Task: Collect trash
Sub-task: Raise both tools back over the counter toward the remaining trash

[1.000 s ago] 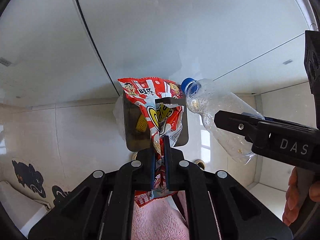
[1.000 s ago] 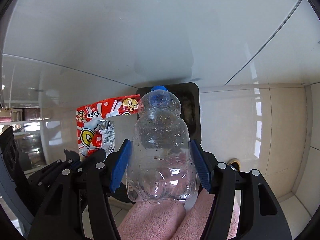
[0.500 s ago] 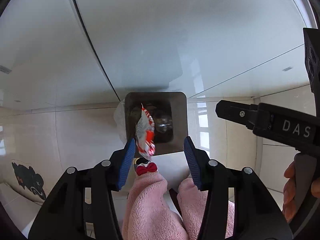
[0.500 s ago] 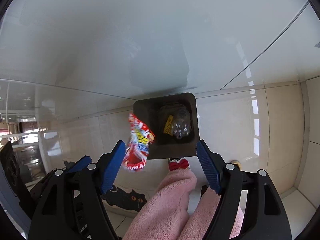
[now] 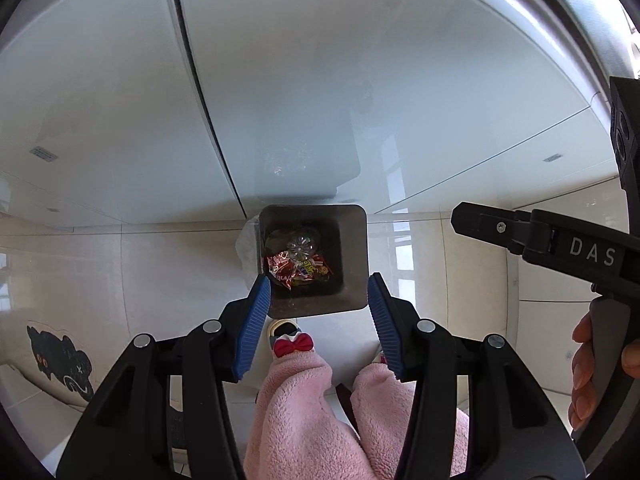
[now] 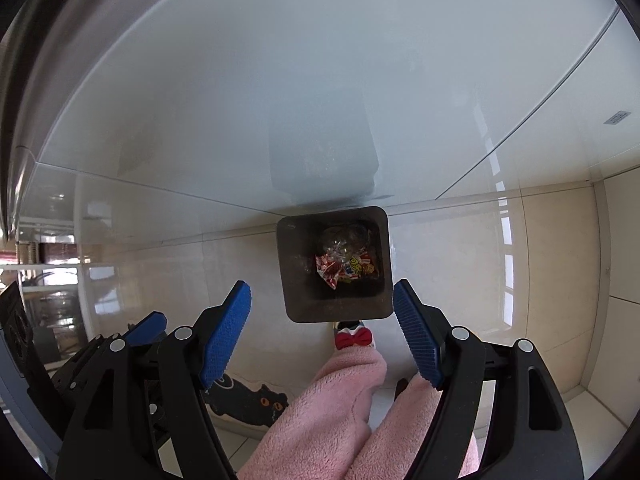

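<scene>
Below left gripper [image 5: 318, 320] | snack wrapper [image 5: 298, 270], bottle [image 5: 300, 244] inside bin [image 5: 354, 264]

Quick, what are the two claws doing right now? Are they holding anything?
Left claw: open, holding nothing.
Right claw: open, holding nothing.
The snack wrapper and plastic bottle lie inside the trash bin.

Bottle [image 5: 302, 242] and snack wrapper [image 5: 298, 270] inside bin [image 5: 354, 280], bin against cabinet [image 5: 280, 80]
</scene>
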Demonstrator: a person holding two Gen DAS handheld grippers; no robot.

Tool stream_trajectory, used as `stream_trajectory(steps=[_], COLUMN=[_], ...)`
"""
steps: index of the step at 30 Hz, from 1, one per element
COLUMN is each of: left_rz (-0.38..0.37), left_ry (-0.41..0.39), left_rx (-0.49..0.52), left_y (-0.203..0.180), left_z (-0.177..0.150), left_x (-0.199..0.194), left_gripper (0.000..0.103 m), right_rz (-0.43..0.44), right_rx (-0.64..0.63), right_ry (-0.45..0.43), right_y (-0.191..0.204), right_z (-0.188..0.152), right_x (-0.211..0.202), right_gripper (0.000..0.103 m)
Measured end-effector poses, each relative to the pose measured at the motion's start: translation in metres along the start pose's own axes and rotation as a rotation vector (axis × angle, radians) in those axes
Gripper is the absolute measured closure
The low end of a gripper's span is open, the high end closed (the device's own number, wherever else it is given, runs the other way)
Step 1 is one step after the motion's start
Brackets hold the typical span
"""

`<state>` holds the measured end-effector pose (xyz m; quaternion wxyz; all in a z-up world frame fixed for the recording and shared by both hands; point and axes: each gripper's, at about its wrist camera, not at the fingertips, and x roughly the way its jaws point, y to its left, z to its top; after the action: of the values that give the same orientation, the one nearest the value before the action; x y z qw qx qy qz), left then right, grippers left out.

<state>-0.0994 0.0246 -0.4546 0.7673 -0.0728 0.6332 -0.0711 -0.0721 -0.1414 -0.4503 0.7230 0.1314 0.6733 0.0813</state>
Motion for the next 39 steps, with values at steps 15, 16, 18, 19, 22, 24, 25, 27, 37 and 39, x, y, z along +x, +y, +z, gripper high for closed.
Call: stream_trajectory(steps=[15,16,18,19,22,24,25,27,37,39], left_rz=[-0.017,-0.027,-0.05,-0.06,-0.07,-0.064,-0.061,-0.059,-0.011,-0.002], left_ry=[-0.127,-0.133,-0.148,-0.161,-0.208,-0.244,-0.261,-0.294,-0.362,-0.367], left_rx=[0.081,0.075,0.064,0.059,0.054,0.054,0.052,0.039,0.018,0.018], left_y=[-0.013,-0.013,-0.015,-0.017,-0.023,-0.029,-0.031,-0.032,-0.051,-0.055], left_z=[0.019,0.024,0.035,0.042,0.062,0.078,0.087,0.105,0.183,0.194], left_x=[-0.108,-0.114,-0.125,-0.132,-0.151,-0.164,-0.169,-0.177,-0.18,-0.177], left_gripper=[0.036,0.031,0.024,0.022,0.02,0.02,0.02,0.02,0.02,0.02], right_rz=[0.045,0.046,0.042,0.043,0.05,0.047,0.045,0.039,0.039,0.045], right_rx=[0.015,0.011,0.0,-0.005,-0.021,-0.041,-0.051,-0.071,-0.152,-0.16], right_ry=[-0.332,-0.365,-0.428,-0.455,-0.517,-0.547,-0.558,-0.576,-0.582,-0.574], right_y=[-0.003,-0.004,-0.003,-0.002,-0.003,-0.001,0.001,0.002,0.004,0.001], right_z=[-0.006,-0.002,0.006,0.011,0.03,0.043,0.05,0.065,0.128,0.136], right_x=[-0.159,-0.171,-0.192,-0.202,-0.222,-0.234,-0.237,-0.241,-0.245,-0.241], right_gripper=[0.023,0.023,0.023,0.023,0.022,0.022,0.022,0.023,0.039,0.044])
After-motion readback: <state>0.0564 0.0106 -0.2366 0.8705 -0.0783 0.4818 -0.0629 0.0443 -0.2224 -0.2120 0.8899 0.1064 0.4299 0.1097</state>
